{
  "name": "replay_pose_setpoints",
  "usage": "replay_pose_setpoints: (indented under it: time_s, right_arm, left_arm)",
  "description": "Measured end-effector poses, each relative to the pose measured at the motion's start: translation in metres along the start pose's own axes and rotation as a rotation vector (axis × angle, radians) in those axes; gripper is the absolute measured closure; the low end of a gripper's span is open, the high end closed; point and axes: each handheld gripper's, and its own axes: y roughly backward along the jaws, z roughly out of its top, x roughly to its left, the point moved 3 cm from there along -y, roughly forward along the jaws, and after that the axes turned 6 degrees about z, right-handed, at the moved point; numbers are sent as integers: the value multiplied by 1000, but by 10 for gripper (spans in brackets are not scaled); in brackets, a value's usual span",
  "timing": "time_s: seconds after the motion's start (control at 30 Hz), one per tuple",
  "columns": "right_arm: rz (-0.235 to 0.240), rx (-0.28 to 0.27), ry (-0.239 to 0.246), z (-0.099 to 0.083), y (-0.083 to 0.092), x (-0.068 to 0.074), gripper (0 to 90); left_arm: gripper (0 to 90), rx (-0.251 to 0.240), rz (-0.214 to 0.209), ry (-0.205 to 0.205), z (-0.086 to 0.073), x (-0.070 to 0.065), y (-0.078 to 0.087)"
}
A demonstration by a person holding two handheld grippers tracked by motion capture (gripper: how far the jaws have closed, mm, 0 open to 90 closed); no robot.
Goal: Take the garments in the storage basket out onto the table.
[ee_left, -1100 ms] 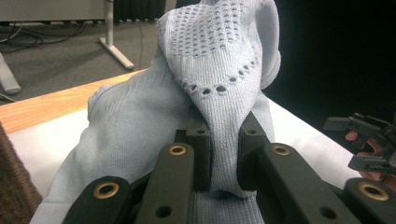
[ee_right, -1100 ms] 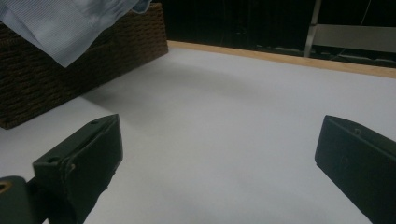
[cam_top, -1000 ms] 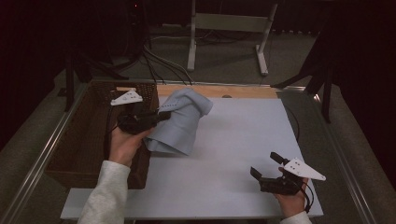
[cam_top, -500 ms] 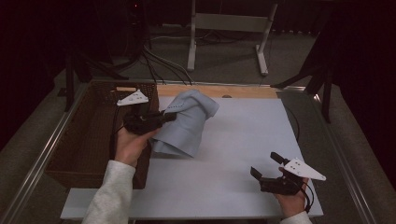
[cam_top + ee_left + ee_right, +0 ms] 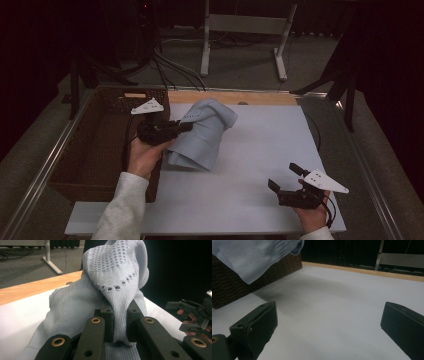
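Dark floor and cables lie beyond the white tabletop (image 5: pixel 250 150), which has a wooden strip along its far edge. At the left edge stands a brown wicker basket (image 5: pixel 95 150). The left gripper (image 5: pixel 186 127) pinches a fold of the pale blue knit garment (image 5: pixel 200 135) between narrow jaws, holding it lifted near the far left corner, beside the basket. The right gripper (image 5: pixel 285 177) rests near the front right corner, jaws wide apart with nothing between them.
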Motion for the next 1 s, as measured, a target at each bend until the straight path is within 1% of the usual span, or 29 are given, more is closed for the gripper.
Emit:
replay_pose_setpoints:
  time_s: [0.57, 0.7, 1.0]
  right_arm:
    - [-1, -2, 1, 0, 1, -1, 12]
    - [0, -2, 2, 0, 1, -1, 11]
    - [0, -1, 1, 0, 0, 0, 11]
  left_arm:
    - [814, 6, -4, 19, -8, 1, -7]
    - [815, 14, -2, 22, -10, 2, -9]
    - [816, 11, 3, 33, -13, 3, -12]
